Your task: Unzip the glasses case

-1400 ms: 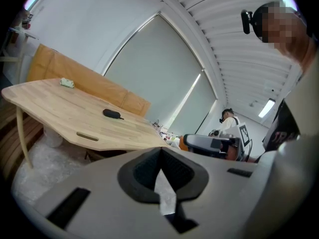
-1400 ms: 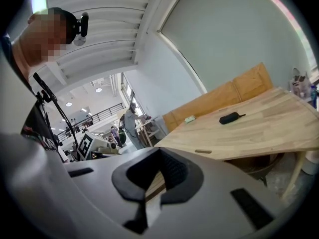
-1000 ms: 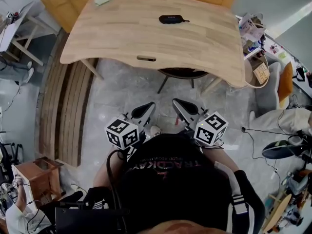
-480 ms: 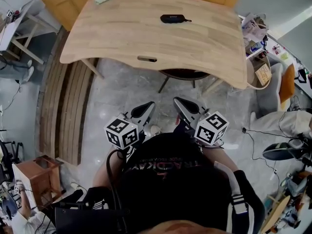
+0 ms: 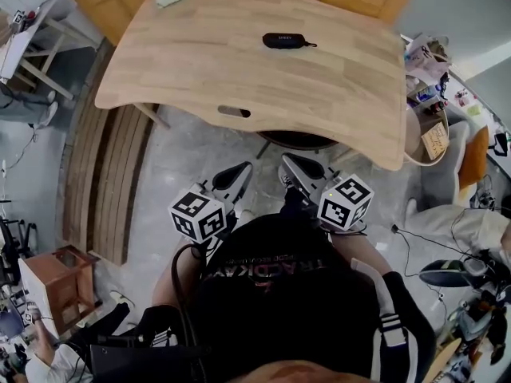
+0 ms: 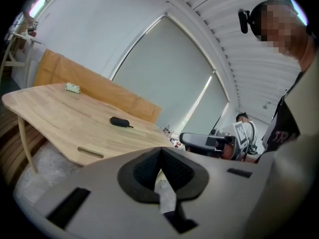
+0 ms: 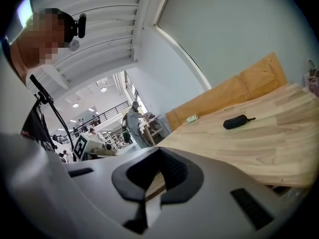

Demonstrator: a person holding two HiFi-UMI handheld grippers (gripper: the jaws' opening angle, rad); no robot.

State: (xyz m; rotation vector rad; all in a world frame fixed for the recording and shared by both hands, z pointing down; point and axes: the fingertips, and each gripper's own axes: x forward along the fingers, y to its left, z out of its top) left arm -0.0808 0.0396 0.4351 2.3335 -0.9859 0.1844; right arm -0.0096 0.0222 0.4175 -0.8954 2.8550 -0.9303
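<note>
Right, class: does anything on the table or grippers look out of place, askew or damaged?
Nothing stands out. The glasses case lies flat and closed on the table; the left gripper and right gripper are shut and empty, short of the table.

We stand in an open workshop-lab: a big wooden desk (image 5: pixel 239 70) at twelve o'clock, cluttered side benches (image 5: pixel 423 62) at two, cables (image 5: pixel 399 230) on the stone floor (image 5: pixel 200 154) at four, and a railed mezzanine (image 7: pixel 102 116) above other workers (image 7: pixel 133 119).
</note>
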